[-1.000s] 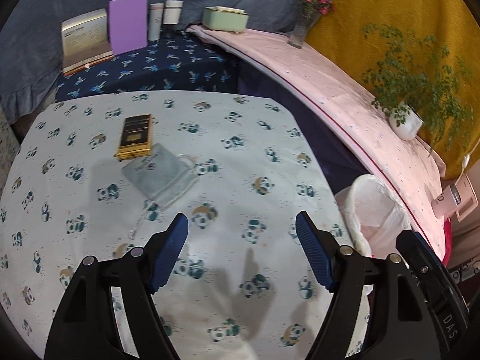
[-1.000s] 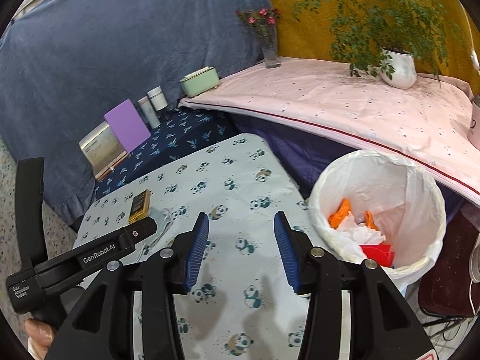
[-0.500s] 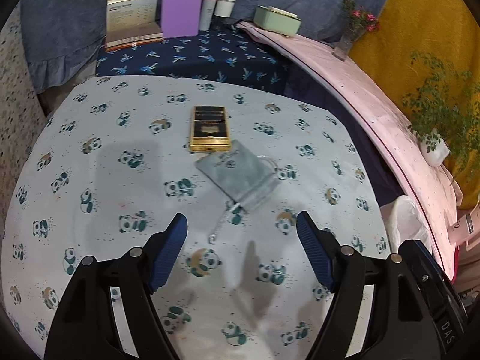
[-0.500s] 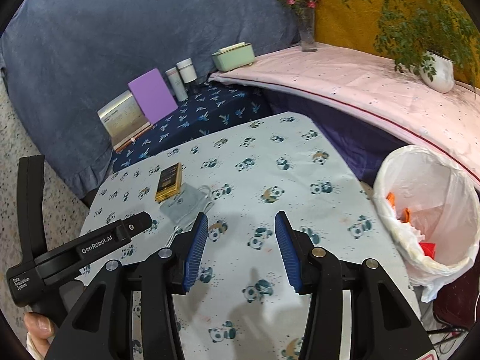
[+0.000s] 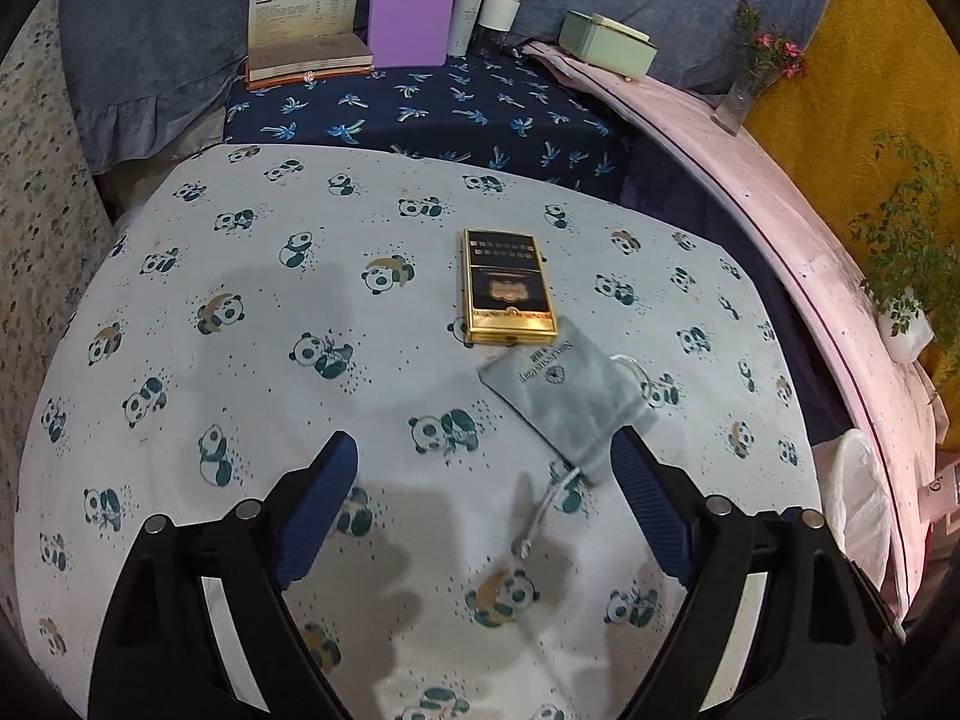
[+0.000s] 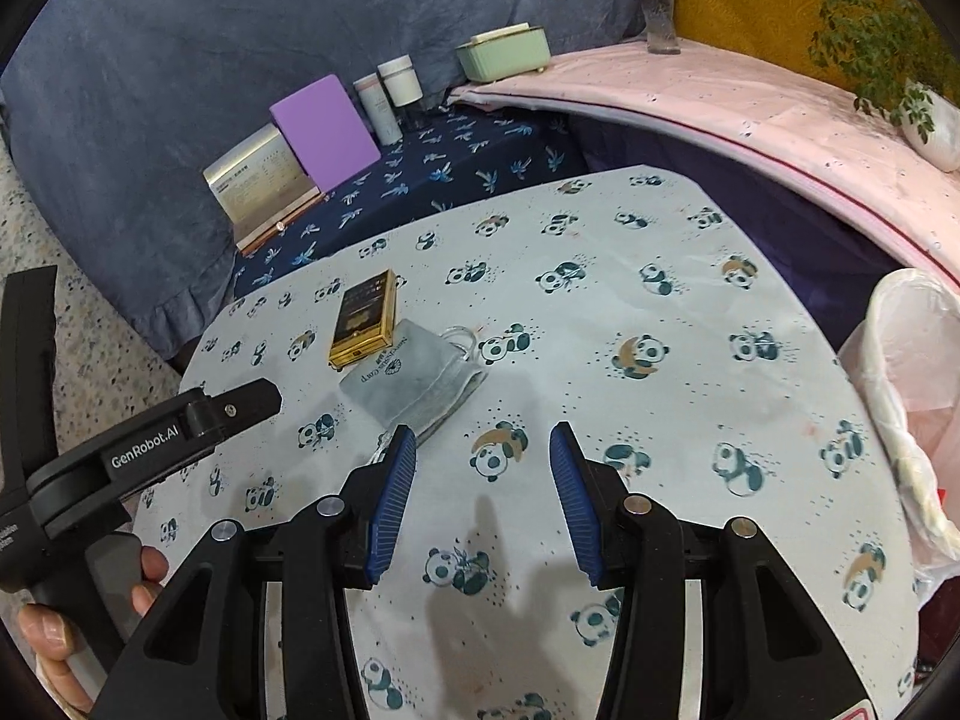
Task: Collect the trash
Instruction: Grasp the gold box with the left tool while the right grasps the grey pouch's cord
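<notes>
A gold and black box lies flat on the panda-print table. A grey drawstring pouch lies just in front of it, touching its near edge, with its cord trailing toward me. My left gripper is open and empty, a little short of the pouch. My right gripper is open and empty, with its left finger over the pouch's near end. The box shows behind it. A white-lined trash bin stands at the table's right edge.
Behind the table a dark blue palm-print surface holds a purple card, a gold box and two white bottles. A pink-covered shelf on the right carries a green box, a flower vase and a potted plant.
Both grippers have swung left, away from the bin, and moved closer to the pouch and box. Both stayed open and empty.
</notes>
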{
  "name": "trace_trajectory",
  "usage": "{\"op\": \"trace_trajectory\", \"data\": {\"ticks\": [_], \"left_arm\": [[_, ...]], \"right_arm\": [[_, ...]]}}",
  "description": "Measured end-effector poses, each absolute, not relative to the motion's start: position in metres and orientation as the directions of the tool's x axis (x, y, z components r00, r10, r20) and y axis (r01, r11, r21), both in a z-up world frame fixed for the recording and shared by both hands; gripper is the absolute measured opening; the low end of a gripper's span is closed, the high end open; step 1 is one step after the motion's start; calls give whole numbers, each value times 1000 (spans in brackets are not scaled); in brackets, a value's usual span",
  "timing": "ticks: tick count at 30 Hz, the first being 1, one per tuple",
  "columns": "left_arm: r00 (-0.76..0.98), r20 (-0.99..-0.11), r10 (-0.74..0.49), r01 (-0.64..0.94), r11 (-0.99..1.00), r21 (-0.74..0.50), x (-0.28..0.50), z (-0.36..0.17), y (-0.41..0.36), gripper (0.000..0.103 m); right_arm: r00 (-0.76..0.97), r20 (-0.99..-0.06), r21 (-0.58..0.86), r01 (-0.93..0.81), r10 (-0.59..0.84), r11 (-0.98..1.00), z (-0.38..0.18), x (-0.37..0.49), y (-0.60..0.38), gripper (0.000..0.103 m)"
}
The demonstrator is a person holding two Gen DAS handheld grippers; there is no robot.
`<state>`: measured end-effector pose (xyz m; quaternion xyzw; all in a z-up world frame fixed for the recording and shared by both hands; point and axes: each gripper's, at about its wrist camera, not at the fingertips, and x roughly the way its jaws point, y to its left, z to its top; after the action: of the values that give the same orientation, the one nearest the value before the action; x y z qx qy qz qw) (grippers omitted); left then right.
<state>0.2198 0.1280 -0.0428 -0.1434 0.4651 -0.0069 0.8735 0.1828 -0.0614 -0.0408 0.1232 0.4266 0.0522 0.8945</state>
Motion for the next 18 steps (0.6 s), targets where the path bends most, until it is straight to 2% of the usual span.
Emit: {"op": "trace_trajectory", "data": {"ticks": [18], "left_arm": [[499,-859,-115,-103,976,-190,324,-85,111,87]], "right_arm": [[552,-796,292,-8,248,956,-102,268,-46,46]]}}
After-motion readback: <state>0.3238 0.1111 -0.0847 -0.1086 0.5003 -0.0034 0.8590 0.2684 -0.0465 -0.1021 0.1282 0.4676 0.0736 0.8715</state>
